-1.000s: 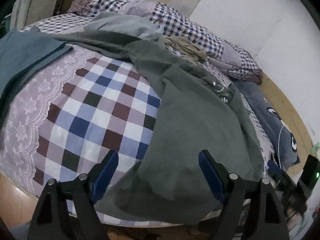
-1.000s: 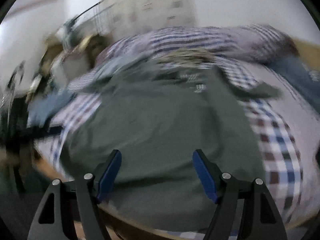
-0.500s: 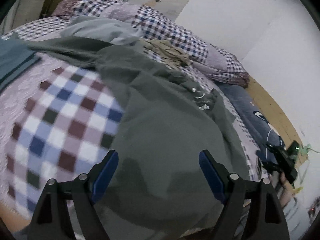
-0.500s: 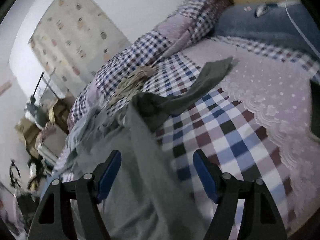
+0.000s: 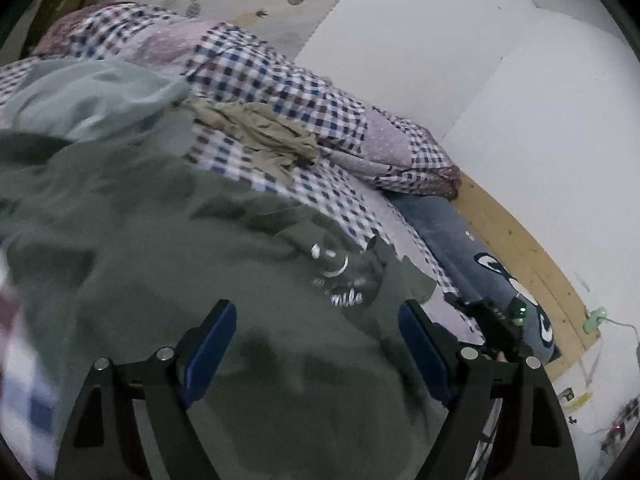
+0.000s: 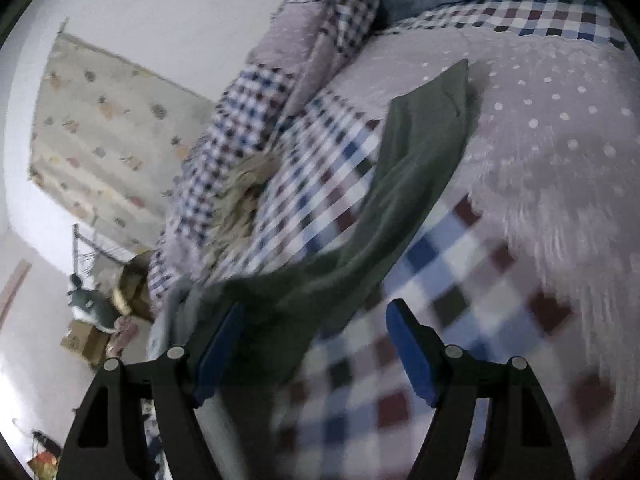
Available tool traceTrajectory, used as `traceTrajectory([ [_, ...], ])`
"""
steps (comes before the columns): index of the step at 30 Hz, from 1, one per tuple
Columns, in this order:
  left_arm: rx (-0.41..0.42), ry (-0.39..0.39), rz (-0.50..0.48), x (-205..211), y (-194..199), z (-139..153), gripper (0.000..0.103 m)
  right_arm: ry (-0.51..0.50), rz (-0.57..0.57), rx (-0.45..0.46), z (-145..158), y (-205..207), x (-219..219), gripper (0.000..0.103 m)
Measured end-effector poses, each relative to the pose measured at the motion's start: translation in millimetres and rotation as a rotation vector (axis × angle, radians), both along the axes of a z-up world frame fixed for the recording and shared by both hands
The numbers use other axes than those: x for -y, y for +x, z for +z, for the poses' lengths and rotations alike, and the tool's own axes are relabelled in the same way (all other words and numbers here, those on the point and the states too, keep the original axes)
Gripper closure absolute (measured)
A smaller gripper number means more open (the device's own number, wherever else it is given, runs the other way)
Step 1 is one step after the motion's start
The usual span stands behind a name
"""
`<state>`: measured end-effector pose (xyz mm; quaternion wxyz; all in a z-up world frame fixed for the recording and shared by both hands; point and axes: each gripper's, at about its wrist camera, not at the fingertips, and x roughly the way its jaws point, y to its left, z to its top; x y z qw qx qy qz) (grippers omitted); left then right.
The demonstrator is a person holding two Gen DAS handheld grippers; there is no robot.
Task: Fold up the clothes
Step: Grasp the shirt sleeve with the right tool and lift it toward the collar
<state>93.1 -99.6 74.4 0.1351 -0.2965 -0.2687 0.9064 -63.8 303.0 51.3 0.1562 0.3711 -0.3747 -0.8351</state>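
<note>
Right now I hold both tongs, left (image 5: 316, 354) and right (image 6: 314, 350), spread and empty over the dark green shirt (image 5: 168, 280), which lies rumpled beneath them on the checked bedspread (image 6: 452, 300), apparently ready for gripping.

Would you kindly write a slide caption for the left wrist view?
Open left gripper poised over a dark green T-shirt with white print, spread on a checked bedspread.

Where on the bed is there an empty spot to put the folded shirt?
Bare room: the lacy dotted patch of bedspread, right of the green shirt sleeve. It is crowded by the rolled checked quilt, where the tan garment and pale grey garment lie.
</note>
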Motion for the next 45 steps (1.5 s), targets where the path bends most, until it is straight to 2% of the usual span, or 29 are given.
traceTrajectory([
  [5,0.043,-0.031,0.021,-13,-25,-25,0.016,0.065,-0.03,0.023,-14,-44,-2,0.025],
  [8,0.079,-0.084,0.01,-24,-33,-41,0.016,0.109,-0.036,0.037,-20,-67,-3,0.025],
  [10,0.084,-0.091,0.005,-25,-33,-44,0.016,0.139,-0.04,0.045,-23,-80,-4,0.029],
  [11,0.078,-0.079,0.001,-24,-33,-45,0.016,0.161,-0.042,0.051,-24,-87,-4,0.045],
  [12,0.072,-0.063,-0.003,-22,-33,-46,0.016,0.193,-0.044,0.062,-24,-94,-2,0.076],
  [13,0.073,-0.05,-0.006,-20,-35,-48,0.016,0.22,-0.044,0.078,-25,-100,-2,0.089],
  [17,0.072,-0.036,-0.005,-18,-37,-52,0.016,0.37,-0.018,0.033,-8,-119,1,0.095],
  [20,0.073,-0.042,-0.009,-19,-39,-53,0.016,0.487,-0.045,-0.048,31,-127,-12,0.096],
  [25,0.071,-0.033,-0.012,-18,-40,-54,0.016,0.588,-0.18,-0.156,116,-140,-65,0.096],
  [27,0.07,-0.03,-0.017,-19,-40,-54,0.016,0.616,-0.198,-0.187,146,-145,-80,0.096],
  [30,0.066,-0.032,-0.025,-20,-41,-53,0.016,0.701,-0.191,-0.197,168,-152,-82,0.096],
  [33,0.073,-0.04,-0.026,-22,-42,-53,0.016,0.784,-0.156,-0.093,153,-158,-85,0.094],
  [37,0.089,-0.048,-0.024,-23,-43,-53,0.016,0.864,-0.119,0.194,88,-160,-100,0.085],
  [39,0.096,-0.047,-0.025,-23,-44,-53,0.016,0.877,-0.105,0.292,61,-155,-104,0.075],
  [40,0.099,-0.043,-0.024,-23,-44,-53,0.016,0.868,-0.102,0.311,54,-149,-104,0.072],
  [42,0.107,-0.034,-0.019,-22,-45,-52,0.016,0.849,-0.097,0.351,39,-136,-103,0.057],
  [45,0.116,-0.011,-0.007,-20,-45,-52,0.016,0.844,-0.091,0.373,27,-119,-95,0.054],
])
